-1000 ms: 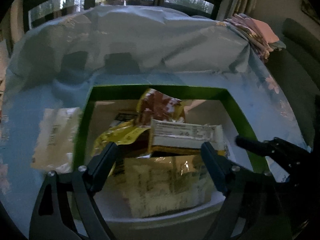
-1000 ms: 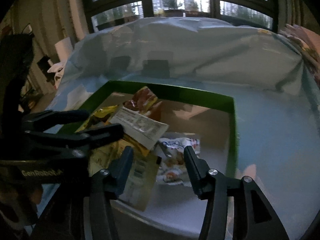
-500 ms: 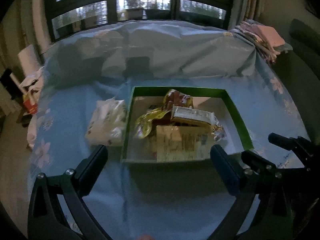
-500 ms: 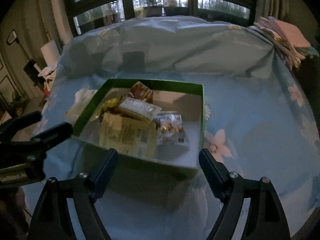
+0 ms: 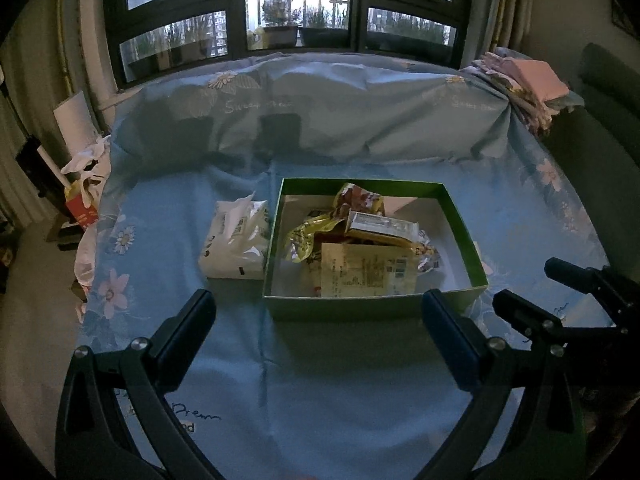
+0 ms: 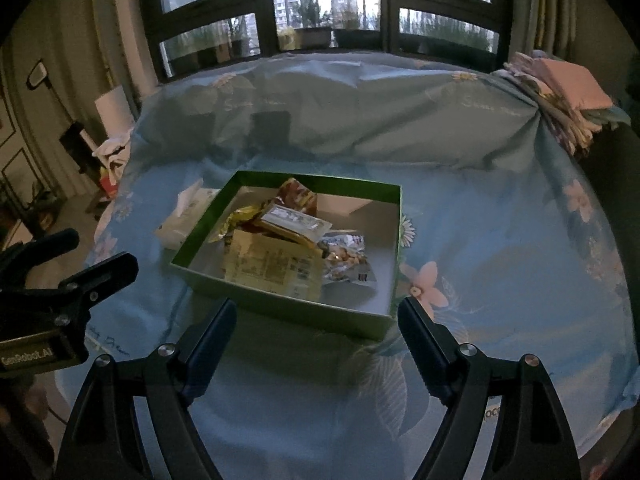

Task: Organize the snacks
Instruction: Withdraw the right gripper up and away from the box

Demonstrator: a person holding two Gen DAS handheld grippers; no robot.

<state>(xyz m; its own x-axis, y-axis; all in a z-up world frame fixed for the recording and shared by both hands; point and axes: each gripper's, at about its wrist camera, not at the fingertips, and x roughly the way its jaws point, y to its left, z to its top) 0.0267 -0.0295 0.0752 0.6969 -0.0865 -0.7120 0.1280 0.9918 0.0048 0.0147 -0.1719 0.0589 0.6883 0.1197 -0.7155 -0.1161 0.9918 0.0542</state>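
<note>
A green box (image 5: pixel 360 183) (image 6: pixel 316 180) stands on the blue flowered sheet (image 5: pixel 320 392). Several snack packets lie heaped in it: a pale labelled packet (image 5: pixel 366 270) (image 6: pixel 272 264) in front, a white-labelled bar (image 5: pixel 380 224) (image 6: pixel 296 218), a crumpled yellow packet (image 5: pixel 308 236) and a brown one (image 5: pixel 360 196). A small white packet (image 6: pixel 346 256) lies to their right. Outside the box's left wall rests a white pack (image 5: pixel 236 240) (image 6: pixel 180 220). My left gripper (image 5: pixel 316 304) and right gripper (image 6: pixel 317 308) both hang open and empty, above and short of the box's near wall.
The right gripper's fingers (image 5: pixel 560 292) show at the right of the left wrist view. The left gripper's fingers (image 6: pixel 80 264) show at the left of the right wrist view. Folded cloths (image 5: pixel 528 80) are stacked at the back right. Bags (image 5: pixel 86 196) lie on the floor at left.
Both grippers have drawn back and up out of the box and their jaws have widened. The packets stay lying in the box.
</note>
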